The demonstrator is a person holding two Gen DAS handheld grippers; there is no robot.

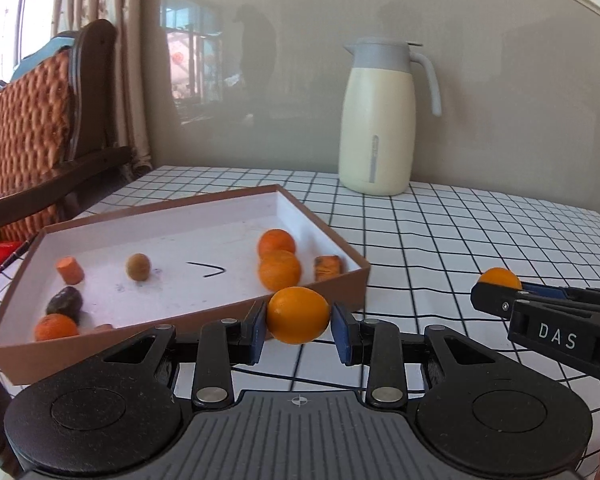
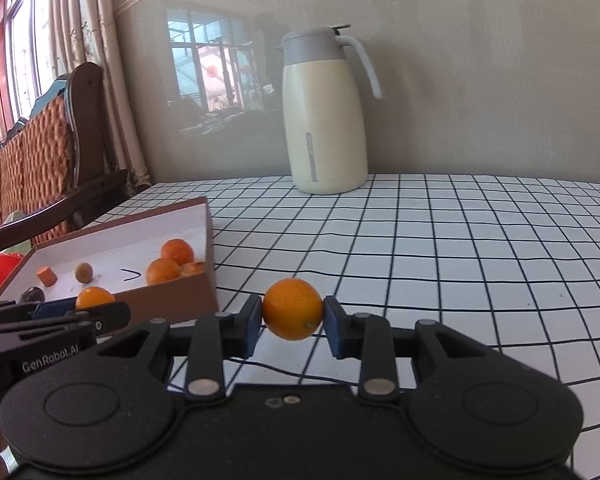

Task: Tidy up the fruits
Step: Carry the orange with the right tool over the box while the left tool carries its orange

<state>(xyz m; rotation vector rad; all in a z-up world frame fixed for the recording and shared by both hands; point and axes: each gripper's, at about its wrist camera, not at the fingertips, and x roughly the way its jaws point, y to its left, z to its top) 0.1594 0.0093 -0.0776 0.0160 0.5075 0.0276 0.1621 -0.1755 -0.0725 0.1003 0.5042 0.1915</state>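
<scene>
Each hand-held gripper was clamped on a small orange: the left hand-held gripper [image 1: 299,316] held one orange [image 1: 299,315] at the cardboard box's [image 1: 328,286] near wall, the right hand-held gripper [image 2: 292,310] held another orange [image 2: 292,309] over the table [image 2: 440,264]. Round, smooth skins pinched between narrow pads could squirt free, or strike the box wall and roll off.

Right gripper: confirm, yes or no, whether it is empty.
No, the right gripper is shut on an orange, held clear above the checked tablecloth.
</scene>
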